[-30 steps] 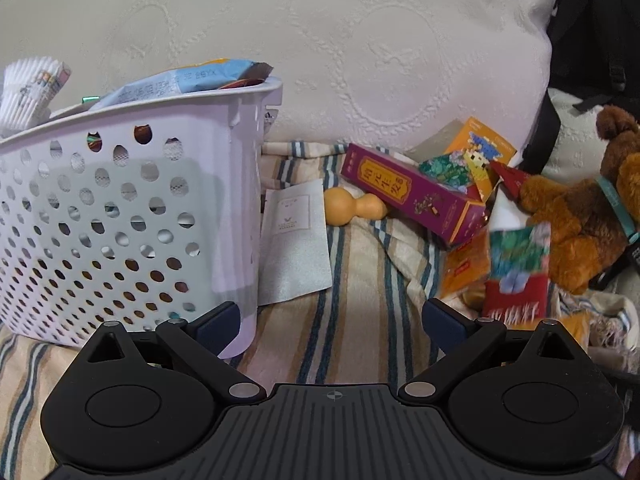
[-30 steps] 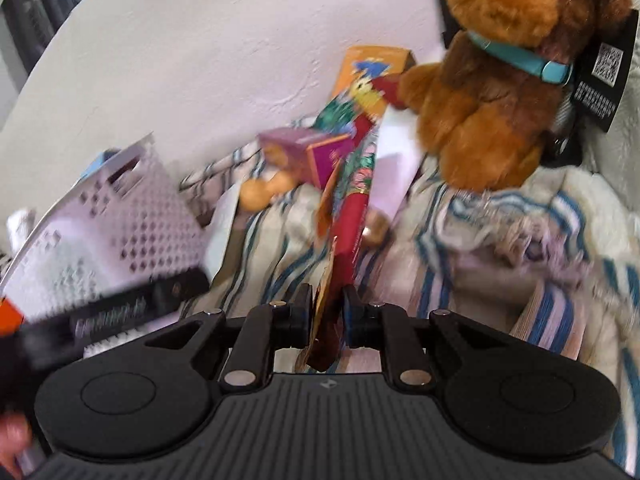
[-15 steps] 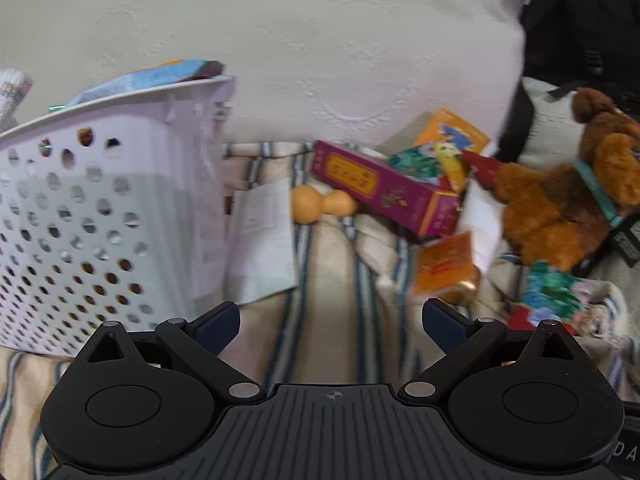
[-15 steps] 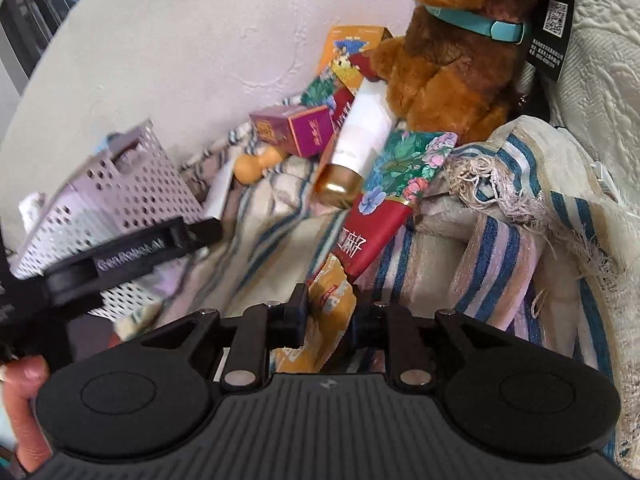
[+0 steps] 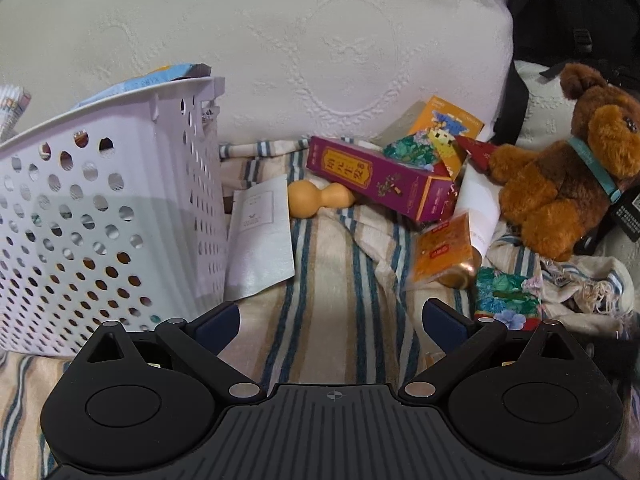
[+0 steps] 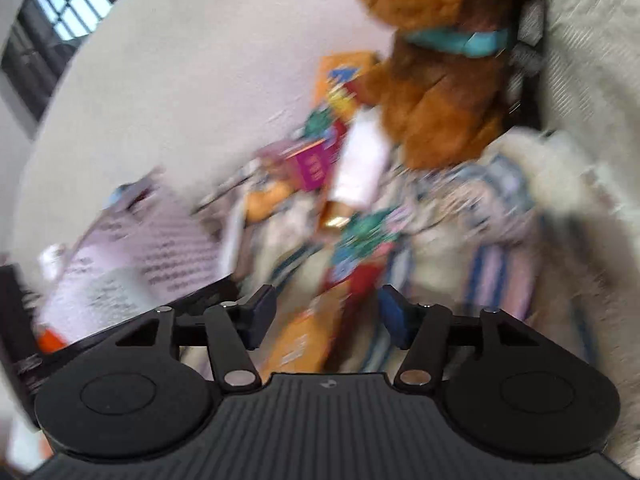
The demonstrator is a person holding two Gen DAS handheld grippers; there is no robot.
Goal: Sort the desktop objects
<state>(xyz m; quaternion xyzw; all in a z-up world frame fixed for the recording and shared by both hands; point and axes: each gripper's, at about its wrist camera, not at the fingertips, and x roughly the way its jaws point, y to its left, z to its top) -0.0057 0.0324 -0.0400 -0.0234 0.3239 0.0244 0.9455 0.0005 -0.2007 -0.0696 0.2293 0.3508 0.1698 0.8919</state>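
My left gripper (image 5: 331, 320) is open over the striped cloth (image 5: 340, 280), nothing between its fingers. A white perforated basket (image 5: 100, 216) with packets inside stands just to its left. My right gripper (image 6: 328, 314) has its jaws opening; the view is blurred. A floral, red and orange packet (image 6: 356, 248) lies on the cloth between and beyond the pads, which no longer press it. The same packet (image 5: 506, 298) shows right of my left gripper, below a brown plush dog (image 5: 568, 184).
Loose on the cloth lie a purple box (image 5: 372, 178), a small gourd (image 5: 316, 200), a white sachet (image 5: 260, 236), an orange packet (image 5: 440, 250), a white tube (image 5: 478, 204) and an orange box (image 5: 448, 124). A pale pillow (image 5: 320, 40) rises behind.
The right gripper was shut on the floral packet, carried it to the cloth beside the plush dog, and its jaws have now parted. The left gripper stayed open.
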